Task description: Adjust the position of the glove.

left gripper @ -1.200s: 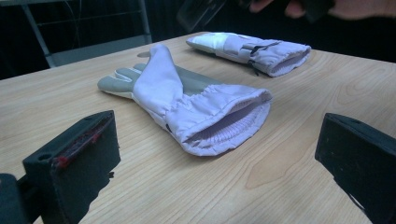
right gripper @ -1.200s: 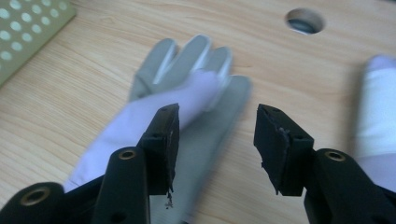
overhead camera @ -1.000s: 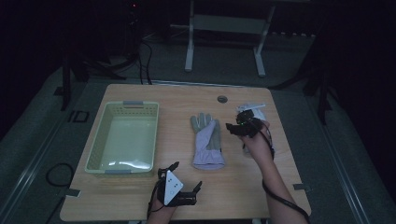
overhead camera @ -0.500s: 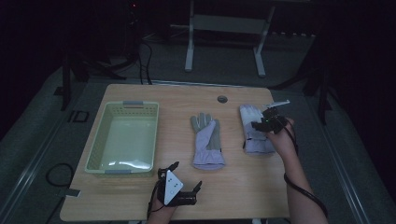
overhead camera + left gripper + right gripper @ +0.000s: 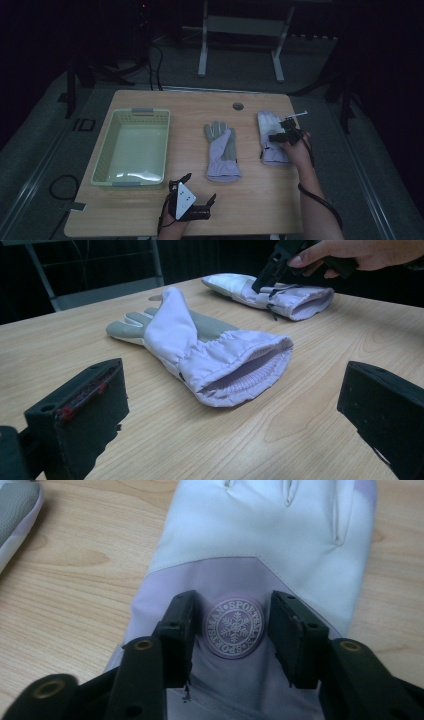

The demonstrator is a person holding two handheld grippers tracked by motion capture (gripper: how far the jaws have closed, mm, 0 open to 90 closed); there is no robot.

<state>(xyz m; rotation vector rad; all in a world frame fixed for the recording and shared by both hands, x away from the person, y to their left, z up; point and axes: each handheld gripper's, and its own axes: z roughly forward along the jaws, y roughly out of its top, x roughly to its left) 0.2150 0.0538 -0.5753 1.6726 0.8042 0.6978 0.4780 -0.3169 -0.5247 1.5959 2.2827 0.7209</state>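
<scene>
Jaws of the right gripper (image 5: pixel 232 630) stand partly apart, straddling the round snowflake badge (image 5: pixel 235 627) on the right-hand lilac ski glove (image 5: pixel 270 137), tips pressed onto its fabric but pinching nothing. Left gripper (image 5: pixel 192 202) rests at the desk's (image 5: pixel 250 200) near edge, jaws wide and empty, facing the cuff of the other glove (image 5: pixel 200 352). Farther left sits a pale green basket (image 5: pixel 131 172).

Left gripper (image 5: pixel 192 204) jaws wide apart; right gripper (image 5: pixel 231 630) jaws parted.
</scene>
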